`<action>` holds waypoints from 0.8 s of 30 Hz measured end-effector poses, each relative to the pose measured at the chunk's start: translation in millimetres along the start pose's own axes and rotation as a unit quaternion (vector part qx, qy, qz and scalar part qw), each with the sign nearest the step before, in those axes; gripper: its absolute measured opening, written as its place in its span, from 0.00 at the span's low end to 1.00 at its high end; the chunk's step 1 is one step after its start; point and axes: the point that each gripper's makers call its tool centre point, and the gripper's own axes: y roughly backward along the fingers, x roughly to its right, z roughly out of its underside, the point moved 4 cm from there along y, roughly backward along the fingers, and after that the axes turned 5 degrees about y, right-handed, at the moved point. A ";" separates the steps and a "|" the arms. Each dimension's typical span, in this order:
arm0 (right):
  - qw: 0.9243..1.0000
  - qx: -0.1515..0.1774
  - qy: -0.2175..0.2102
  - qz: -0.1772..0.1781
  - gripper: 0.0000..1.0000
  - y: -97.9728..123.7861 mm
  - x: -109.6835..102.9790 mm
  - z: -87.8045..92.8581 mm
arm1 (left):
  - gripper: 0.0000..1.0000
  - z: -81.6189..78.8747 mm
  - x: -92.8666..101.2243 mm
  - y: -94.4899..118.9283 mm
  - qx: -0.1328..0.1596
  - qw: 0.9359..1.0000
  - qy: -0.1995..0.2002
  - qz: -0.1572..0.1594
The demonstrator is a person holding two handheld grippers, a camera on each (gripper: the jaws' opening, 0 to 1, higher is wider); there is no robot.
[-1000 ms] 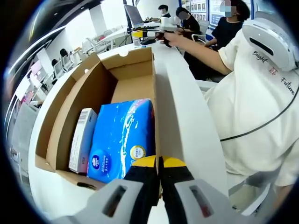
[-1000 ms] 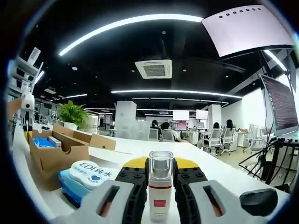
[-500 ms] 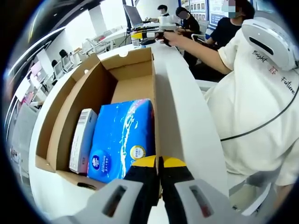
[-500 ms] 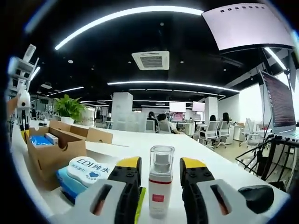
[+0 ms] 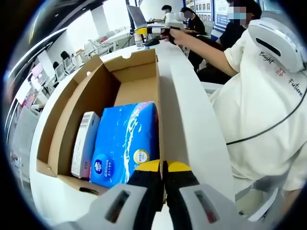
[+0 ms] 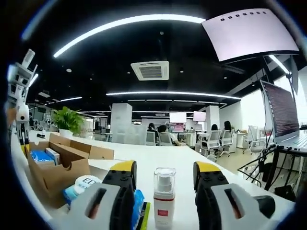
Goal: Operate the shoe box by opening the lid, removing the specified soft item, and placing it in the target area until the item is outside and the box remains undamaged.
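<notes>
L hand-held gripper (image 5: pixel 163 168): my jaws pressed together w/ the near wall of the open shoe box (image 5: pixel 103 86) pinched between them, tips level w/ the rim, pointing along the white tabletop (image 5: pixel 192 124); in L view the blue soft pack (image 5: pixel 125 139) lies inside the box, beside a white carton (image 5: pixel 85 143), w/ the person's arm (image 5: pixel 206 50) stretched far out past the box. R hand-held gripper (image 6: pixel 164 173): jaws spread wide, holding nothing, a small clear-capped bottle (image 6: pixel 164 195) upright on the tabletop between them, untouched. R view adds the box from outside at left plus another blue pack (image 6: pixel 81 188) lying on the tabletop beside it, a potted plant (image 6: pixel 68 122) beyond.
</notes>
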 end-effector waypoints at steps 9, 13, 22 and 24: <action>0.998 0.052 0.008 -0.024 0.53 8.0 -13.8 -34.9 | 0.01 0.2 0.0 0.1 0.001 1.000 0.000 -0.001; 0.997 0.063 0.030 -0.038 0.52 9.6 -23.1 -49.2 | 0.01 0.3 -0.2 0.1 0.002 1.000 0.001 -0.001; 0.997 0.055 0.026 -0.055 0.52 8.4 -31.0 -55.6 | 0.01 0.0 0.0 -0.1 0.003 1.000 0.003 -0.002; 0.997 0.035 0.029 -0.054 0.50 7.4 -31.3 -51.5 | 0.01 -0.2 0.1 -0.1 0.004 1.000 0.003 -0.003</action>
